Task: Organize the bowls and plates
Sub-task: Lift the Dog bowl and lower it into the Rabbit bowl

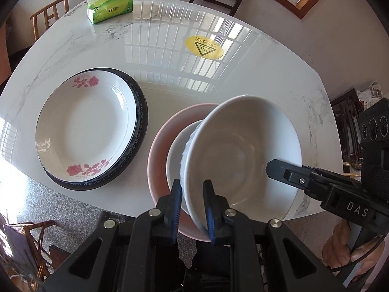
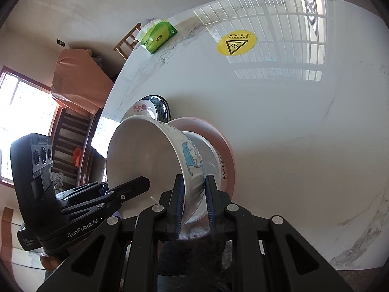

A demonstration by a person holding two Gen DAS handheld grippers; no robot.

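The left gripper [image 1: 191, 185] is pinching the near rim of a white bowl [image 1: 238, 150], one finger lying inside and the other pressing on the ribbed outer wall. The right gripper [image 2: 194, 178] is gripping the same bowl at another part of its rim, its fingers closing on the wall that carries a blue cartoon print. Between the two grippers the bowl is hanging steeply tilted, its opening facing near and to the right.

The bowl is sitting over a pink dish [image 1: 158, 150] at the near edge of the table [image 1: 243, 77]. A smaller white bowl [image 1: 175, 150] is nesting inside that dish, and the tilted bowl's underside is leaning toward it; whether they are touching cannot be told.

Just left of the pink dish, a rose plate [image 1: 85, 126] is lying stacked on a dark plate [image 1: 142, 112] with a blue patterned rim. A green tissue pack [image 1: 110, 6] is resting at the far left of the table, and a yellow sticker [image 1: 204, 47] is showing on the far side, well apart from the dishes.
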